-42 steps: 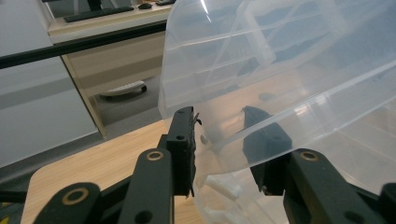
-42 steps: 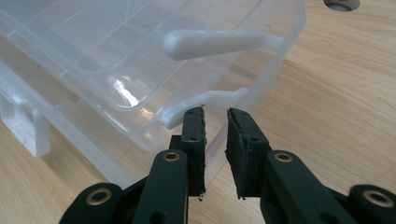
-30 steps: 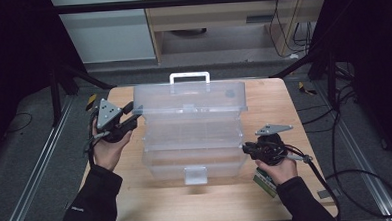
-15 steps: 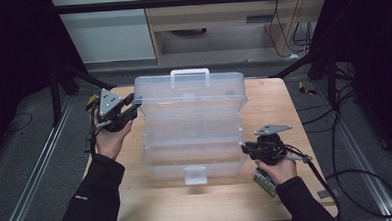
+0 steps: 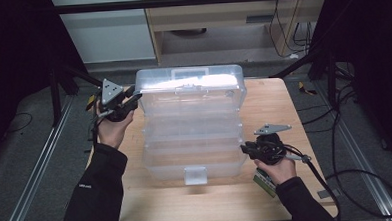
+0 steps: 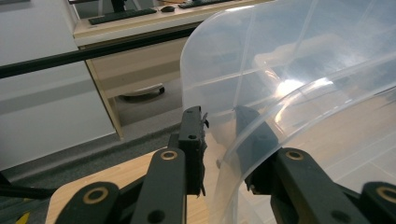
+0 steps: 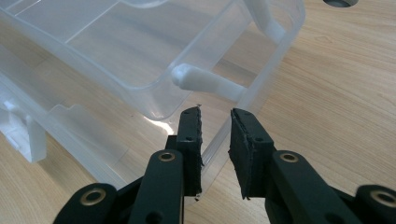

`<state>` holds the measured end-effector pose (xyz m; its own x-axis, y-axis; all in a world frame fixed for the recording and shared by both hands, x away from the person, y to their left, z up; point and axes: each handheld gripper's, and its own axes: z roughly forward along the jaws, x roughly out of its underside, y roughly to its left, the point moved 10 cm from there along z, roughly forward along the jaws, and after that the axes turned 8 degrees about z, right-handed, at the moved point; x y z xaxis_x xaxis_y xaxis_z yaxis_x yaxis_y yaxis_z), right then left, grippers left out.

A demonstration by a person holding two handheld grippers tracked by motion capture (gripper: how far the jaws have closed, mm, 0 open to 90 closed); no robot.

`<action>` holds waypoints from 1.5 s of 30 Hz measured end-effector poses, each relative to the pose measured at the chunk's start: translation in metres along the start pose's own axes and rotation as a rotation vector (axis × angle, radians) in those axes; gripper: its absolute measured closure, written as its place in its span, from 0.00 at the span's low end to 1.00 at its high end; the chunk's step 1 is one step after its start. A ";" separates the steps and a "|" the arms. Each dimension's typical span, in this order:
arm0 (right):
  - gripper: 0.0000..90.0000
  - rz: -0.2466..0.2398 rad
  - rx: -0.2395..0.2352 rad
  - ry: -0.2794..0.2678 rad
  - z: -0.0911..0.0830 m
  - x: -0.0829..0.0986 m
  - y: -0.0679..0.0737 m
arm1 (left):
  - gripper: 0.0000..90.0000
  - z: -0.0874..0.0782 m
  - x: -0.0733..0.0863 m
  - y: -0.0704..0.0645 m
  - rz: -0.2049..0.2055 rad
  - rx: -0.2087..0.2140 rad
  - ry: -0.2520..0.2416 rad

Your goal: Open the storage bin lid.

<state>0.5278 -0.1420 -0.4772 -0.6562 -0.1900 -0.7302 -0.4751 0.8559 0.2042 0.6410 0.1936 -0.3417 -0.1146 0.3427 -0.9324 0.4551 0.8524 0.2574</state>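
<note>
A clear plastic tiered organiser box [image 5: 193,140] stands in the middle of the wooden table [image 5: 268,102], its tiers spread out in steps. Its top section [image 5: 190,88] sits farthest back. My left gripper [image 5: 133,100] is shut on the left edge of that top section; in the left gripper view the curved clear wall [image 6: 289,70] runs between the jaws of the left gripper [image 6: 219,140], one jaw showing through the plastic. My right gripper [image 5: 246,149] is shut on the right rim of the bottom tier. In the right gripper view the rim passes between the jaws of the right gripper [image 7: 215,126], below a white pivot arm [image 7: 205,80].
A white latch [image 5: 195,174] hangs at the box's front. A small green-edged item [image 5: 263,180] lies under the right hand near the table's front edge. A yellow object [image 5: 91,101] sits by the left table edge. Cables trail on the floor at right.
My left gripper has moved away from the person with the top section, which has swung up and back, spreading the tiers. The right gripper has stayed on the bottom rim.
</note>
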 end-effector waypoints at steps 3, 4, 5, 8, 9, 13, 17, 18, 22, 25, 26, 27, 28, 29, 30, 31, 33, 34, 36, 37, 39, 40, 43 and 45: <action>0.82 -0.002 0.000 -0.002 0.000 0.000 0.000 | 0.80 0.004 -0.002 0.003 0.001 -0.007 0.005; 0.82 -0.001 0.001 -0.002 0.000 0.000 0.000 | 0.80 0.005 -0.002 0.003 0.000 -0.009 0.004; 0.82 -0.002 0.002 -0.002 0.000 0.000 0.000 | 0.81 0.007 -0.003 0.004 0.001 -0.011 0.004; 0.79 0.000 0.008 0.003 0.002 0.000 -0.001 | 0.81 0.010 -0.004 0.005 -0.006 -0.015 0.004; 0.78 0.005 0.011 0.003 0.003 0.000 -0.001 | 0.81 0.011 -0.004 0.006 -0.003 -0.016 0.005; 0.78 0.009 0.014 0.000 0.003 0.000 -0.001 | 0.82 0.016 -0.006 0.008 -0.014 -0.020 0.001; 0.78 0.022 0.017 0.004 0.004 0.000 -0.002 | 0.82 0.019 -0.007 0.010 -0.013 -0.026 0.008; 0.78 0.032 0.020 0.009 0.004 0.000 -0.002 | 0.82 0.022 -0.008 0.011 -0.015 -0.030 0.009; 0.78 0.034 0.021 0.012 0.004 0.000 -0.002 | 0.83 0.027 -0.009 0.014 -0.027 -0.030 0.002; 0.78 0.034 0.020 0.013 0.004 0.000 -0.002 | 0.83 0.032 -0.010 0.016 -0.030 -0.037 0.006; 0.78 0.035 0.021 0.013 0.004 0.000 -0.002 | 0.84 0.033 -0.010 0.017 -0.025 -0.041 0.012; 0.78 0.034 0.021 0.013 0.004 0.000 -0.002 | 0.84 0.034 -0.010 0.017 -0.021 -0.044 0.015; 0.78 0.034 0.021 0.013 0.004 0.000 -0.002 | 0.84 0.036 -0.011 0.018 -0.018 -0.047 0.018; 0.78 0.034 0.020 0.013 0.004 0.000 -0.002 | 0.85 0.037 -0.011 0.018 -0.015 -0.050 0.021; 0.78 0.034 0.020 0.014 0.004 0.000 -0.002 | 0.85 0.038 -0.011 0.019 -0.012 -0.054 0.023; 0.78 0.033 0.020 0.014 0.004 0.000 -0.002 | 0.85 0.039 -0.011 0.019 -0.011 -0.055 0.026; 0.78 0.032 0.019 0.015 0.004 0.000 -0.002 | 0.86 0.042 -0.011 0.021 -0.013 -0.058 0.027; 0.78 0.031 0.020 0.015 0.004 0.000 -0.002 | 0.86 0.043 -0.011 0.021 -0.016 -0.060 0.025; 0.78 0.029 0.020 0.015 0.004 0.000 -0.002 | 0.86 0.046 -0.011 0.022 -0.021 -0.062 0.030; 0.78 0.029 0.020 0.015 0.004 0.000 -0.002 | 0.86 0.046 -0.011 0.022 -0.021 -0.062 0.030; 0.78 0.028 0.020 0.015 0.004 0.000 -0.002 | 0.87 0.051 -0.011 0.024 -0.025 -0.066 0.033; 0.78 0.028 0.020 0.014 0.004 0.000 -0.002 | 0.87 0.053 -0.011 0.025 -0.025 -0.068 0.034; 0.78 0.027 0.020 0.014 0.004 0.000 -0.002 | 0.88 0.056 -0.011 0.026 -0.029 -0.069 0.039; 0.78 0.028 0.020 0.014 0.004 0.000 -0.002 | 0.88 0.059 -0.010 0.028 -0.034 -0.069 0.040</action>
<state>0.5308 -0.1413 -0.4807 -0.6774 -0.1726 -0.7151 -0.4448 0.8703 0.2113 0.7065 0.1904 -0.3399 -0.1646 0.3271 -0.9305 0.3887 0.8886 0.2436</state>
